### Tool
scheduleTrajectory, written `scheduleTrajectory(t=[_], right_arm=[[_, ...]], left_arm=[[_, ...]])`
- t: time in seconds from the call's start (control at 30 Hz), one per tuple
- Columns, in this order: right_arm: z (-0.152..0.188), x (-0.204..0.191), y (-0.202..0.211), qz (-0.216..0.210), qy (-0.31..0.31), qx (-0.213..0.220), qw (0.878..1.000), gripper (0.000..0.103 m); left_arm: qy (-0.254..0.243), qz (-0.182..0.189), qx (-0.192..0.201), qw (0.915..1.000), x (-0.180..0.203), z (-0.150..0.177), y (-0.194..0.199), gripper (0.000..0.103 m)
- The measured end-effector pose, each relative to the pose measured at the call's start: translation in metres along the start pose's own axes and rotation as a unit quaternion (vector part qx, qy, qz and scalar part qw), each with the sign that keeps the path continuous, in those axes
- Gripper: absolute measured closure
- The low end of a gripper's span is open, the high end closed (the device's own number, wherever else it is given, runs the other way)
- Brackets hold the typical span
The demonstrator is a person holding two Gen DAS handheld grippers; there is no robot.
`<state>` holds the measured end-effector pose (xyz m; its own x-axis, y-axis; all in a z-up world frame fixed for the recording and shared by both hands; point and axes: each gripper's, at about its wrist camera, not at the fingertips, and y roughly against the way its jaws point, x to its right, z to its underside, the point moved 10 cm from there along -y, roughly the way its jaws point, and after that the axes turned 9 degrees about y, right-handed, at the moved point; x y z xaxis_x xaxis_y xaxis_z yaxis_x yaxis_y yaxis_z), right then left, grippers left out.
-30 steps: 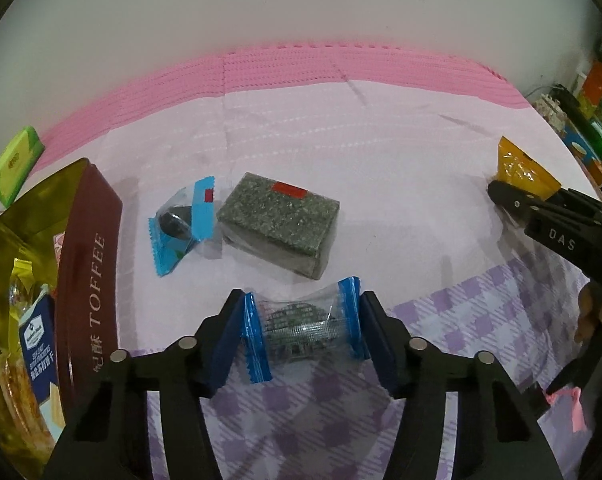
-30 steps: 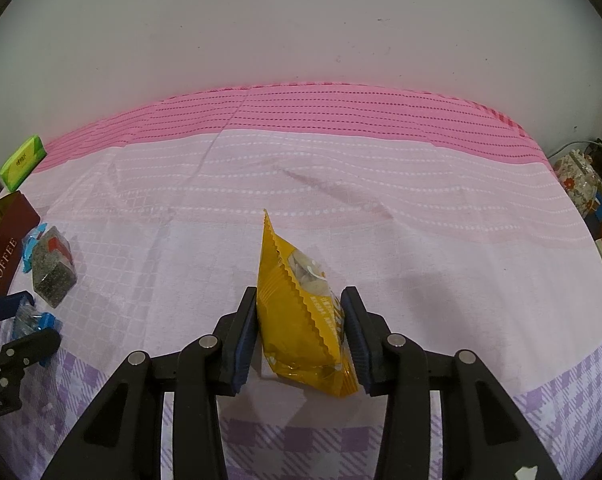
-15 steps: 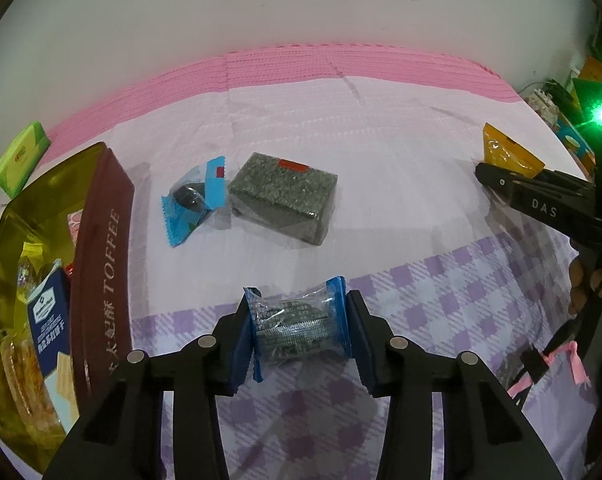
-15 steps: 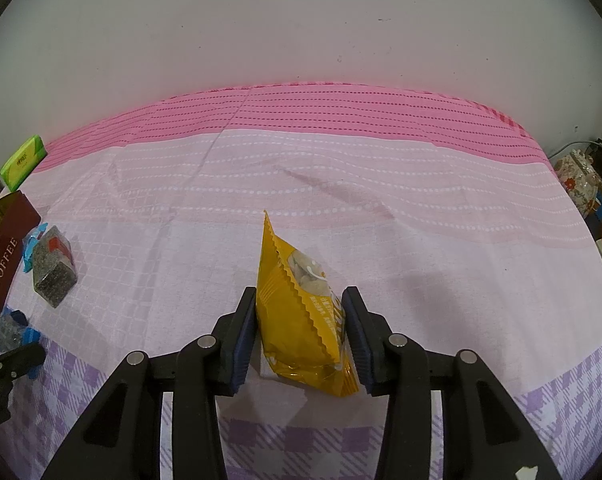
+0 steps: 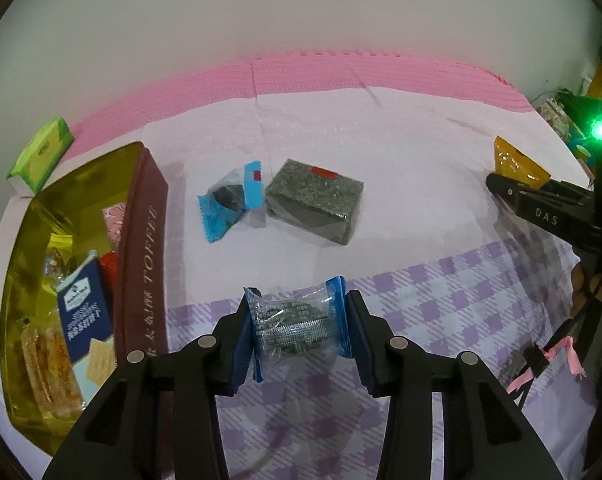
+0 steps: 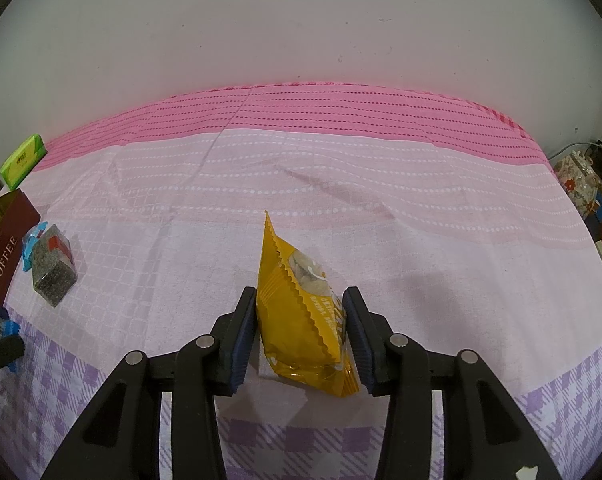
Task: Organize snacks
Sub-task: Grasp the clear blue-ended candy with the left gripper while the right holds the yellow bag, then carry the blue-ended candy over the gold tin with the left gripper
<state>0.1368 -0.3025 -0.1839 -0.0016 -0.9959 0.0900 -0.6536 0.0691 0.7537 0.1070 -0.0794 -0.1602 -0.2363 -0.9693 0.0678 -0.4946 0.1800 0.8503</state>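
Between the blue pads of the left gripper (image 5: pixel 299 334), a clear plastic snack packet with blue crimped ends (image 5: pixel 297 326) is clamped by those ends, held above the purple-checked near strip of the pink-and-white cloth (image 5: pixel 381 168). Farther toward the pink far edge, a dark speckled block wrapped in clear film with a red label (image 5: pixel 313 200) lies on the cloth. Just beside it to the left lies a small blue-and-clear wrapped sweet (image 5: pixel 233 200); whether the two touch cannot be told. At the left edge of the cloth stands an open gold-lined tin (image 5: pixel 25 260) whose maroon wall bears the word TOFFEE. It holds a navy biscuit packet (image 5: pixel 85 316) and several other wrapped snacks. Beyond the tin, at the far left corner, sits a green rectangular pack (image 5: pixel 41 156). The right gripper (image 6: pixel 301 332) is closed on a yellow foil pouch with zigzag seams (image 6: pixel 301 312), held upright with its pointed corner uppermost over the middle of the cloth. Seen from the left wrist, that pouch projects from the right gripper at the right edge of the cloth, well apart from the tin.
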Motion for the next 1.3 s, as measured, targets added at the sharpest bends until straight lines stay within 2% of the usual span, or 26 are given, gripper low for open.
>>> scheduleTrajectory(t=[0.37, 0.6, 0.9, 1.1, 1.3], right_arm=[[0.0, 0.0, 0.0, 0.0, 0.0, 0.0, 1.0, 0.061], [-0.001, 0.0, 0.0, 0.0, 0.001, 0.0, 1.0, 0.061], [0.0, 0.0, 0.0, 0.0, 0.002, 0.0, 1.0, 0.061], [0.0, 0.0, 0.0, 0.0, 0.002, 0.0, 1.0, 0.061], [0.0, 0.0, 0.0, 0.0, 0.002, 0.0, 1.0, 0.061]], left_arm=[[0.009, 0.001, 0.022, 0.9997, -0.004, -0.015, 0.023, 0.059], [0.02, -0.005, 0.058, 0.9981, -0.02, -0.038, 0.048, 0.059], [0.064, -0.057, 0.078, 0.9933, -0.093, -0.062, 0.063, 0.059], [0.103, -0.102, 0.073, 0.9868, -0.152, -0.064, 0.055, 0.059], [0.127, -0.137, 0.057, 0.9807, -0.192, -0.058, 0.041, 0.059]])
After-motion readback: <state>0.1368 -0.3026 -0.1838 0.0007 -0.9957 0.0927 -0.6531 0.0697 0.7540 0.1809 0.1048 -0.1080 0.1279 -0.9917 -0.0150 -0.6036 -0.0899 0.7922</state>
